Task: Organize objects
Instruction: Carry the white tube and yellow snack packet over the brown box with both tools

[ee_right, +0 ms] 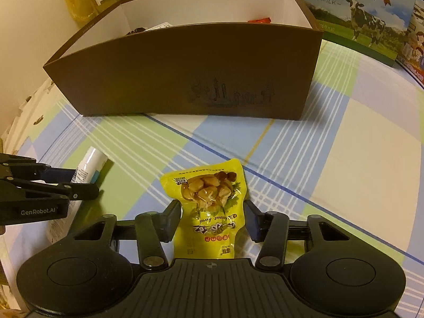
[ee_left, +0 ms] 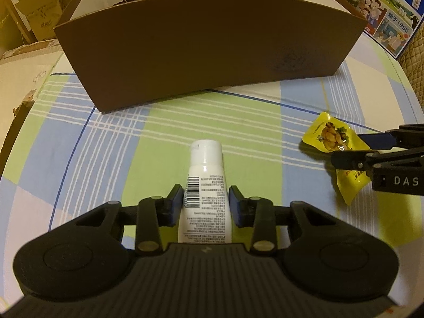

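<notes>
Two items not yet in the box: a white tube [ee_left: 205, 185] and a yellow snack pouch [ee_right: 212, 206], both lying on the checked cloth near the tabletop's front edge. Left gripper [ee_left: 206, 206]: fingers straddle the tube, close to its sides; contact looks partial, cannot tell if gripped. Right gripper [ee_right: 213, 220]: fingers flank the pouch, the left one at its edge, a gap on the right; not clamped. Brown box [ee_right: 185, 79] stands behind, toward the far edge, a few things already inside, barely visible over the wall. Judgement: partly done; both grasps, lifts and drops remain. Milk cartons [ee_right: 365, 13] behind the box.
</notes>
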`<control>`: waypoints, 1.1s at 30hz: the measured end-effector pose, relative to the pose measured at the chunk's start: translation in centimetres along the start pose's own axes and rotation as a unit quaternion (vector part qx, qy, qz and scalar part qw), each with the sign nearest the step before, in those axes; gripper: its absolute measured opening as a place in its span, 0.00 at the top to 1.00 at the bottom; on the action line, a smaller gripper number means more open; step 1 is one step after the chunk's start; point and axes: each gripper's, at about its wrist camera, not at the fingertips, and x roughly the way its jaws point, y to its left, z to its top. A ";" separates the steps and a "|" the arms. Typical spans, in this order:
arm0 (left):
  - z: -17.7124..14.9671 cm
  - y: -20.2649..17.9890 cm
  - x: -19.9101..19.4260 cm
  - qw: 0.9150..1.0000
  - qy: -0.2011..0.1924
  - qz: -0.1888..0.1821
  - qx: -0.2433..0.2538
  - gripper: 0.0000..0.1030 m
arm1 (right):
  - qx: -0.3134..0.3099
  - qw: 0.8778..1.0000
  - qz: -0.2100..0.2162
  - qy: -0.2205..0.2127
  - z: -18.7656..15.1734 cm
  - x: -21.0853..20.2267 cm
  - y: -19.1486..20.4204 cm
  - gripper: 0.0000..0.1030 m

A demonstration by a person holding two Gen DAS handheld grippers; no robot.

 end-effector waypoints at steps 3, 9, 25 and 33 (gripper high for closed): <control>0.1 0.0 -0.1 1.000 -0.001 -0.003 -0.001 0.69 | 0.007 1.000 0.003 -0.001 -0.1 -0.3 -0.2 0.54; 0.3 -0.2 -0.7 1.000 -0.008 -0.007 0.000 0.69 | 0.016 1.000 0.006 -0.005 -0.3 -0.8 -0.4 0.55; 1.4 -0.9 -3.3 0.999 -0.036 -0.023 0.004 0.69 | 0.027 0.999 0.022 -0.029 0.1 -3.2 -0.3 0.55; 2.6 -1.4 -5.4 0.998 -0.054 -0.034 0.010 0.69 | 0.023 0.998 0.035 -0.054 1.0 -5.3 0.4 0.55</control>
